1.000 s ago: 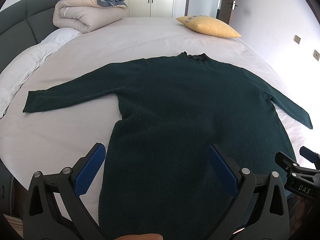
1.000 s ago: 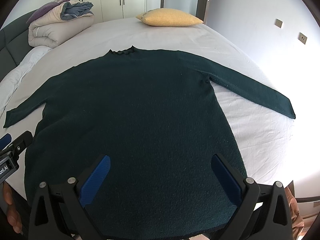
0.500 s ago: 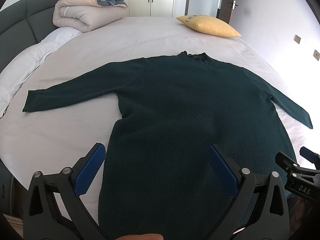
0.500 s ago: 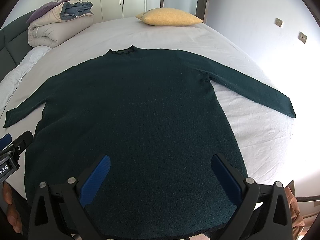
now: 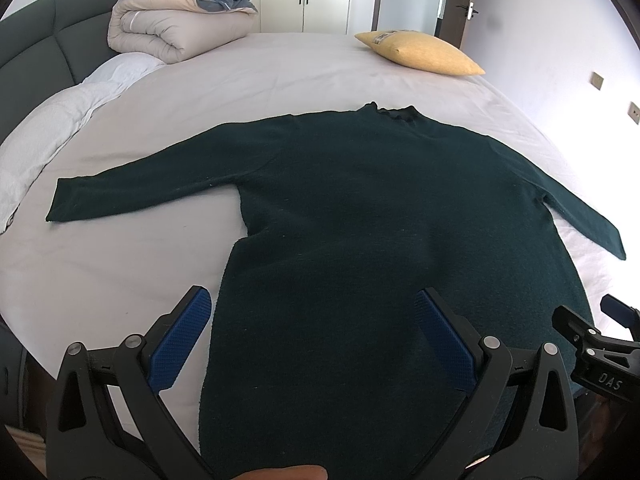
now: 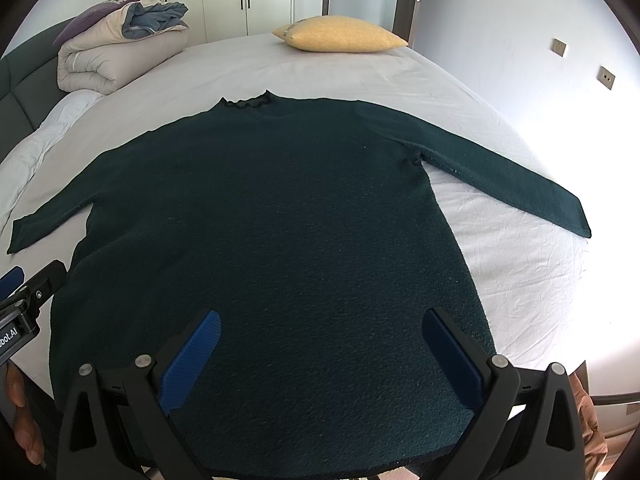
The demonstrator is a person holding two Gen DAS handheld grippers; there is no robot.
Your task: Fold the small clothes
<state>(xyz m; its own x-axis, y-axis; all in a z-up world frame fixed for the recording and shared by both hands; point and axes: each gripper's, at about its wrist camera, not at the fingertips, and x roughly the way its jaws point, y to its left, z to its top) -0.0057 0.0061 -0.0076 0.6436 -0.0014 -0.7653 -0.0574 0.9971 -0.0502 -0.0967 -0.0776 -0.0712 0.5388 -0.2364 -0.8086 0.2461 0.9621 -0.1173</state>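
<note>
The dark green sweater (image 5: 360,220) lies flat on the bed (image 5: 280,64), collar pointing away toward the yellow pillow (image 5: 420,52), sleeves spread sideways. The left gripper (image 5: 312,332) and right gripper (image 6: 320,340) hover level above its hem, jaws wide open, empty.

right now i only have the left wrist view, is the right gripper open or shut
observer: open. The right gripper has both blue pads spread wide over the lower part of the sweater.
operator: can you see the hem
observer: yes, in the right wrist view the hem runs just below that gripper, flat and unfolded.
operator: sleeve on that side ok
observer: the sleeve lies straight out on the sheet, with a small pucker at its armpit.
</note>
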